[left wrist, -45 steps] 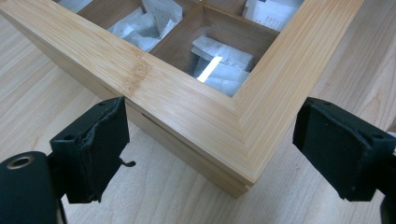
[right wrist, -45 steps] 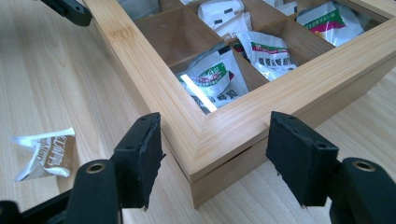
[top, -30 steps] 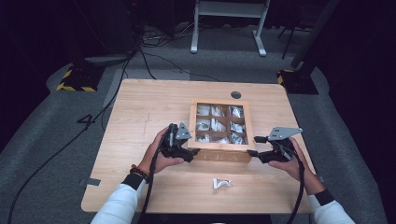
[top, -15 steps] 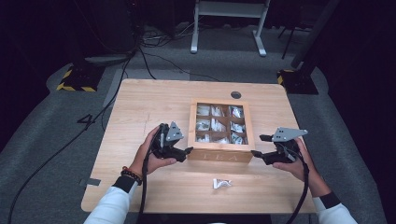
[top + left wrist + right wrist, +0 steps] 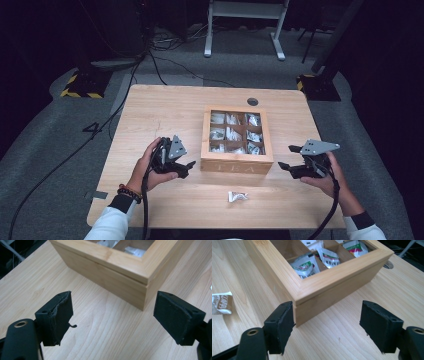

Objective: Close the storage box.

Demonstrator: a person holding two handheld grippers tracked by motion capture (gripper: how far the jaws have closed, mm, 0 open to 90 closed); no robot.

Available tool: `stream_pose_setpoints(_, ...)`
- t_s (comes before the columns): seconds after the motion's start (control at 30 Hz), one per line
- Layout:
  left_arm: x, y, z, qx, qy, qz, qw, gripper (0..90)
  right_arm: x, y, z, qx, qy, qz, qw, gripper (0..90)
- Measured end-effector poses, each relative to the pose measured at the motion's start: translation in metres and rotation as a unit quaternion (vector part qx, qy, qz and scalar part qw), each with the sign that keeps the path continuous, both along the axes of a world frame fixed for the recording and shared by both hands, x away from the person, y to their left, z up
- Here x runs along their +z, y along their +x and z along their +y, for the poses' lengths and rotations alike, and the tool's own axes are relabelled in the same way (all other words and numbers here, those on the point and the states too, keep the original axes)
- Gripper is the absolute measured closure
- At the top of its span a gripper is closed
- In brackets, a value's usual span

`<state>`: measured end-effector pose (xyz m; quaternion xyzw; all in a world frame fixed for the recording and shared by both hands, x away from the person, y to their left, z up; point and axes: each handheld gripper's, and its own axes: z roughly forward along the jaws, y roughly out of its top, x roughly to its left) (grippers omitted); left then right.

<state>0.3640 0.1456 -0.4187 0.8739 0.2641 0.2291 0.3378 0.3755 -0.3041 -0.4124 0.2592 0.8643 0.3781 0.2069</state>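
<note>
We saw a pale wooden table under the high camera, ringed by grey floor and black cables. Slightly toward 2 o'clock of the table's centre sat a wooden box with a framed clear lid, closed, its nine compartments holding small white sachets; through the lid in the right gripper view we made out green and red print on several of them.

At 9 o'clock of the box, near its front left corner but apart from it, the person's left hand held the left gripper, jaws pointed toward 3 o'clock. In the left gripper view we found its jaws spread wide with nothing between them, bare tabletop below and the box corner ahead; the foam on one pad looked frayed.

At 3 o'clock of the box, well clear of its right side in the high view, the right hand held the right gripper, jaws pointed toward 9 o'clock. Its own view showed those jaws also wide and empty, one pad seeming close to the near box corner; we could not tell whether it touched.

At 6 o'clock of the box, a single loose sachet lay on the table, apart from both grippers
</note>
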Motion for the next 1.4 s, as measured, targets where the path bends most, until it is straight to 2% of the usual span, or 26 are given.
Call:
stream_pose_setpoints(0.3,-0.01,-0.009,0.014,0.016,0.022,0.004,0.9996,16.4,-0.008,-0.008,-0.017,-0.016,-0.01,-0.003,0.9998,27.3)
stream_pose_setpoints(0.73,-0.031,-0.02,0.035,0.036,0.047,0.014,0.9981,16.8,-0.027,-0.015,-0.039,-0.04,-0.008,0.017,0.999,26.5)
stream_pose_setpoints(0.97,-0.046,-0.026,0.047,0.049,0.062,0.026,0.9965,16.8,-0.045,-0.02,-0.049,-0.055,-0.027,0.027,0.9978,26.3)
stream_pose_setpoints(1.07,-0.05,-0.028,0.052,0.052,0.062,0.029,0.9963,16.7,-0.051,-0.022,-0.054,-0.059,-0.027,0.034,0.9974,26.1)
stream_pose_setpoints(1.2,-0.058,-0.029,0.06,0.061,0.074,0.037,0.9947,16.7,-0.058,-0.024,-0.061,-0.069,-0.021,0.043,0.9964,26.0)
stream_pose_setpoints(1.33,-0.064,-0.032,0.069,0.071,0.07,0.044,0.9941,16.7,-0.066,-0.027,-0.068,-0.076,-0.018,0.052,0.9955,25.9)
stream_pose_setpoints(1.4,-0.067,-0.033,0.073,0.072,0.081,0.044,0.9932,16.6,-0.069,-0.029,-0.072,-0.083,-0.015,0.053,0.995,26.2)
